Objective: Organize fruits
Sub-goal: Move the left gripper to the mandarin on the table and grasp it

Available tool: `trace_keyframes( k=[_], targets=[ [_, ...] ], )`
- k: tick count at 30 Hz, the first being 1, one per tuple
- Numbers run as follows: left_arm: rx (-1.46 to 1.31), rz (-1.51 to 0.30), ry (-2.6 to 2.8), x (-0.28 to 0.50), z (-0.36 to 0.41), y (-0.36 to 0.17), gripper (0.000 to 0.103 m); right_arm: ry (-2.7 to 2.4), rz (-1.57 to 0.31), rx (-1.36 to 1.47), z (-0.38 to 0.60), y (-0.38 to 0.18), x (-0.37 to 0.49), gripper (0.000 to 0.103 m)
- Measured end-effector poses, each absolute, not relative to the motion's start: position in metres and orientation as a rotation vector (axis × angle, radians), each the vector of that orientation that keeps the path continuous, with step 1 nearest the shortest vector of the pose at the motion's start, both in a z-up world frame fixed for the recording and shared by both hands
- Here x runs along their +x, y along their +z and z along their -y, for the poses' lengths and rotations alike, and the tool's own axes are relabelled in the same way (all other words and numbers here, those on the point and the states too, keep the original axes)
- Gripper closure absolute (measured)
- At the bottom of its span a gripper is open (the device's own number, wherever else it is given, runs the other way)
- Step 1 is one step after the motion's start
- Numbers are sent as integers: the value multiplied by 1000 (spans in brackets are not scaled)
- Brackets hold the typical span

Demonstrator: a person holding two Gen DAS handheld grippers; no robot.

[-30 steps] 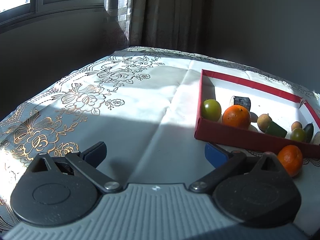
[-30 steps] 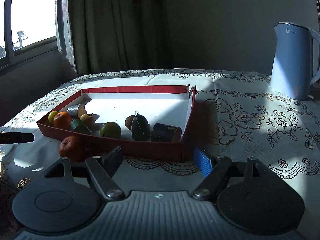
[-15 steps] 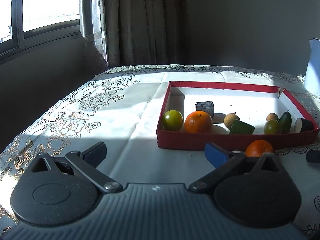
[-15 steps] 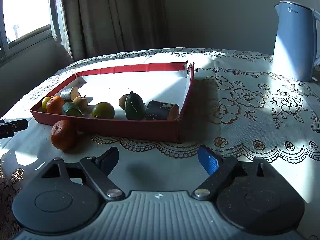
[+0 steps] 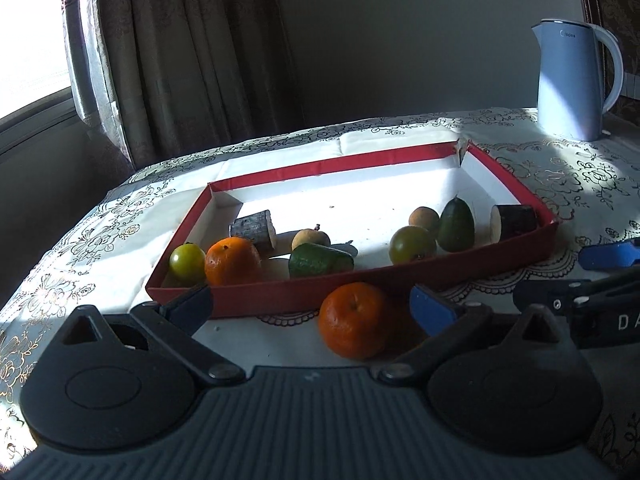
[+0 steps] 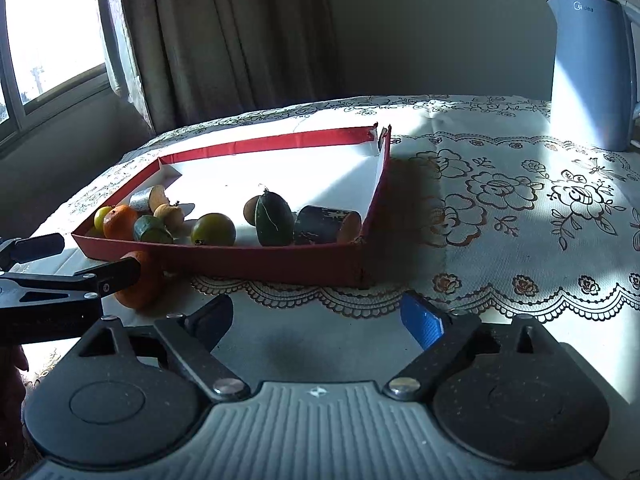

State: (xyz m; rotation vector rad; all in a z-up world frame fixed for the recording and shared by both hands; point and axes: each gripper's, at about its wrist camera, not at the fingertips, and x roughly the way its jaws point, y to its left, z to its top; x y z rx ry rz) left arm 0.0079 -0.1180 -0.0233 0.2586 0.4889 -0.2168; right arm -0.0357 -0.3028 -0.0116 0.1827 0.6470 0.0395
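From the left wrist, the left gripper [image 5: 310, 304] stands wide open around a round orange mandarin [image 5: 354, 320], not pressing it, before the shallow red cardboard tray [image 5: 400, 278]. From the right wrist, the right gripper [image 6: 316, 318] is opening, nothing between its jaws, above the flowered lace tablecloth [image 6: 500, 208].

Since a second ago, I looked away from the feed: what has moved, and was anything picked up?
The left gripper swung from the bare cloth toward the loose orange, which now sits between its open fingers, not gripped. The right gripper barely shifted; its jaws are opening, with nothing between them. Nothing was picked up. The red tray, its fruit and the kettle stayed put.
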Motion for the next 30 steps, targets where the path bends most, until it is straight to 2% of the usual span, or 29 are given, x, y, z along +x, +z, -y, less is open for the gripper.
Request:
trace_keyframes(
  k=[10,12,16,21,26,30],
  targets=[
    [243,-583,-198,27,121,-36,2,39,-647,183,303,-12,-36,11],
    [250,-595,-214,27,122,-38,14,39,-646,184,304,-12,-36,11],
    [245,-589,-238,25,123,-38,23,42,-645,188,304,-11,-36,11],
    [244,-582,-272,22,125,-37,45,47,-643,198,305,-11,-36,10],
    [251,-576,-305,17,128,-37,60,52,-640,211,307,-11,-36,9],
    [257,-571,-303,15,128,-37,61,55,-637,218,308,-12,-36,9]
  ],
)
